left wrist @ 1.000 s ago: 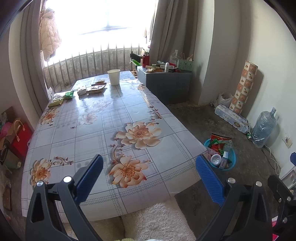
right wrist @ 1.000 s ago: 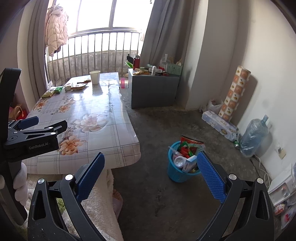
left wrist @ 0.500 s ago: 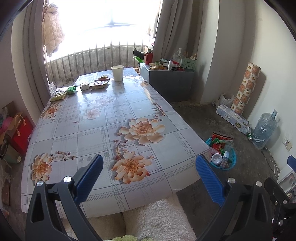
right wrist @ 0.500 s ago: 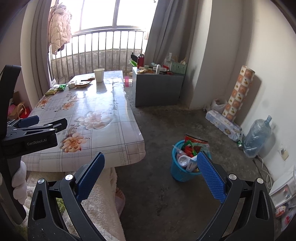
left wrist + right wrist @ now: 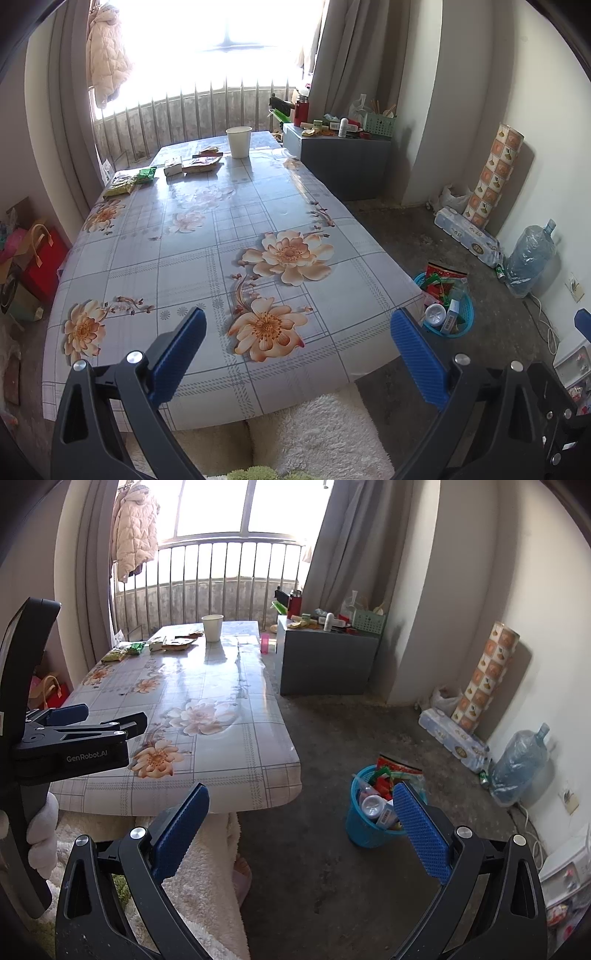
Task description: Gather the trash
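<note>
We find the left gripper [image 5: 297,354] at the bottom of its frame with the blue pads spread wide and nothing between them, held above the near end of the table [image 5: 207,258]. The trash on the table lies far from those fingers, in the upper left of the frame at the far end: a white paper cup [image 5: 239,141], a brown wrapper [image 5: 202,164] just left of it, a small pale carton [image 5: 173,167] beside that, a green packet [image 5: 144,175] and a yellow-green packet [image 5: 120,186] near the left edge. Bare flowered cloth lies between pads and litter; nothing stands in the way. The right gripper [image 5: 301,830] sits low in its frame, fingers likewise wide apart and empty, over the concrete floor [image 5: 325,738] to the right of the table [image 5: 221,738]. Its right pad [image 5: 421,830] overlaps the blue waste basket [image 5: 360,830] in the lower centre-right, which is filled with packaging and a bottle; in the left view the same basket [image 5: 467,314] appears lower right, past the table corner. We note the left gripper [image 5: 74,738] at the left edge of the right view. Around the scene: a grey cabinet [image 5: 325,664] cluttered on top, a patterned roll [image 5: 484,675] against the wall, a water jug [image 5: 517,764], and a white fluffy rug [image 5: 314,435] under the near table edge.
</note>
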